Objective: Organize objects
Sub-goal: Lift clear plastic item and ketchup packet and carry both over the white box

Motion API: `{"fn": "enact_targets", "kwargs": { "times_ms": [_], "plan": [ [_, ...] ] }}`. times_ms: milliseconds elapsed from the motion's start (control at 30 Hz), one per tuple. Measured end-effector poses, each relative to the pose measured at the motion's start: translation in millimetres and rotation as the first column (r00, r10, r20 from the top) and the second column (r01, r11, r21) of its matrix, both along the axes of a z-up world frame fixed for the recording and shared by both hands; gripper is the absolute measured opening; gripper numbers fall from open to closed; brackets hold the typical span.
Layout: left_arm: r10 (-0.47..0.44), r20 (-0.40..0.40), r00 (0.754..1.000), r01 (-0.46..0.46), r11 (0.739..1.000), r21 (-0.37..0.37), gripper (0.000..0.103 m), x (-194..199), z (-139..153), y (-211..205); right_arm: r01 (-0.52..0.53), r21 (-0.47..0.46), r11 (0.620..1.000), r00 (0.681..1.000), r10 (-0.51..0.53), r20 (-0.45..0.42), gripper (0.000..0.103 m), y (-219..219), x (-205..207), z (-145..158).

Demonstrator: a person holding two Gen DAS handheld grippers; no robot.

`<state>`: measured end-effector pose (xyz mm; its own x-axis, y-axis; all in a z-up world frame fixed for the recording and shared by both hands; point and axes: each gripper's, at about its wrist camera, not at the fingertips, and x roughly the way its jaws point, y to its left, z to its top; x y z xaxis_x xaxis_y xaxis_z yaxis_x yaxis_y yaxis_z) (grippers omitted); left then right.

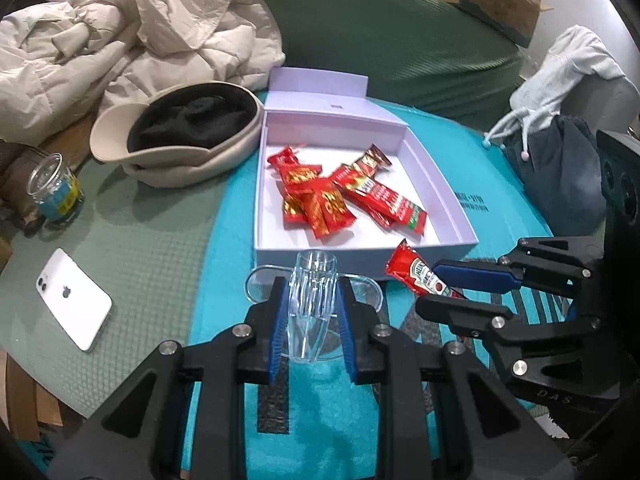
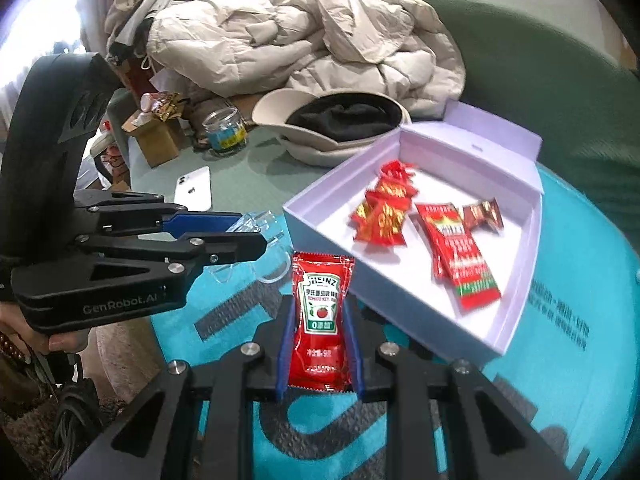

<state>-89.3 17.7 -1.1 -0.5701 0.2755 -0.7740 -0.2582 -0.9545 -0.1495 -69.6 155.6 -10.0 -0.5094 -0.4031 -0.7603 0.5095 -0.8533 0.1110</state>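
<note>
Here both jaws are clamped, left on a clear holder (image 1: 312, 304), right on a ketchup sachet (image 2: 320, 320), beside the box's near wall (image 1: 360, 254).

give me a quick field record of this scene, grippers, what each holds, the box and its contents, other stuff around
left gripper: shut on clear plastic piece
right gripper: shut on ketchup packet
box: lilac, lid open, on teal mat
box contents: red packets, heaped together
left of box: cap, jar, phone
behind: beige jacket
</note>
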Motion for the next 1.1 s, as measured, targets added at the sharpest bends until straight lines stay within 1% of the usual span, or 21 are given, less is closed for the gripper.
{"fn": "enact_targets", "kwargs": {
  "times_ms": [200,533,633,800,933,1100],
  "plan": [
    [0.018,-0.016,1.0,-0.018,0.999,-0.028,0.023,-11,10,0,-0.018,-0.036,0.999,0.999,0.017,-0.04,0.023,1,-6,17],
    [-0.001,-0.016,1.0,0.0,0.999,-0.042,0.023,-29,22,15,0.014,-0.046,0.999,0.997,-0.017,-0.081,0.023,17,-14,34],
    [-0.017,-0.022,1.0,0.016,0.999,-0.038,0.023,-35,28,22,0.029,-0.04,0.999,0.995,-0.032,-0.095,0.023,23,-18,38],
    [-0.05,-0.038,0.998,0.048,0.997,-0.056,0.023,-43,39,37,0.045,-0.034,0.998,0.991,-0.049,-0.124,0.023,34,-26,49],
    [-0.076,-0.069,0.995,0.07,0.994,-0.09,0.023,-52,53,51,0.062,-0.03,0.998,0.987,-0.065,-0.148,0.023,43,-34,60],
    [-0.098,-0.097,0.99,0.089,0.992,-0.09,0.023,-65,66,66,0.081,-0.026,0.996,0.98,-0.084,-0.179,0.023,57,-44,74]
  ]
}}
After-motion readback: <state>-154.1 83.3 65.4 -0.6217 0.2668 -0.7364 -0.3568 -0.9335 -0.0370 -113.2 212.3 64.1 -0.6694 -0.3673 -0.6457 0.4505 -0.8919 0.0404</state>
